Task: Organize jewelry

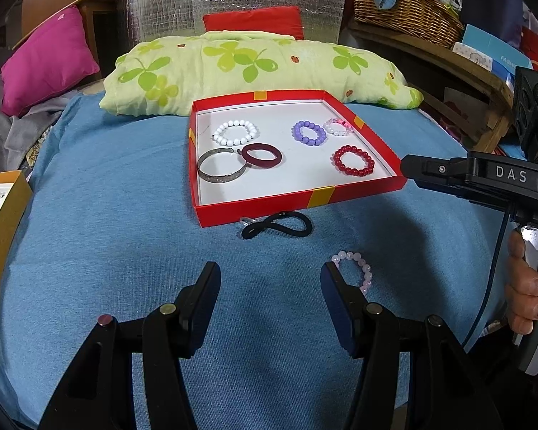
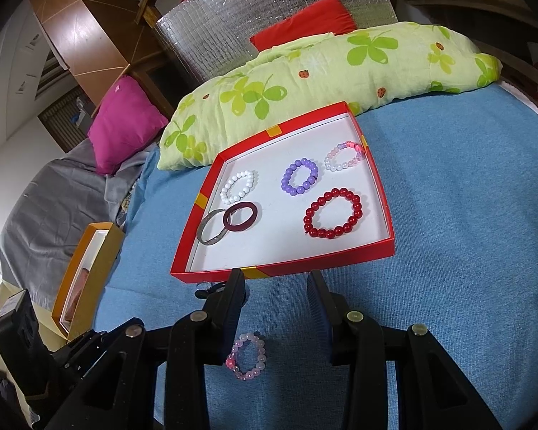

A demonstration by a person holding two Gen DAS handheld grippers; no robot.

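A red tray [image 1: 301,200] [image 2: 283,270] with a white floor lies on the blue bedcover. It holds white [image 1: 235,132], purple [image 1: 309,133], pale pink [image 1: 338,127] and red [image 1: 353,160] bead bracelets, a silver bangle [image 1: 223,170] and a dark red bangle [image 1: 262,155]. A black hair tie [image 1: 277,225] lies just in front of the tray. A pale pink bead bracelet [image 1: 355,268] [image 2: 249,356] lies on the cover beside my left gripper's right finger. My left gripper [image 1: 270,279] is open and empty. My right gripper [image 2: 276,286] is open and empty, above the cover before the tray.
A green clover-print pillow [image 1: 254,68] lies behind the tray, with red [image 1: 254,21] and magenta [image 1: 46,61] cushions. An orange box [image 2: 86,272] sits at the left edge. A wicker basket [image 1: 405,7] stands on a wooden shelf at the right.
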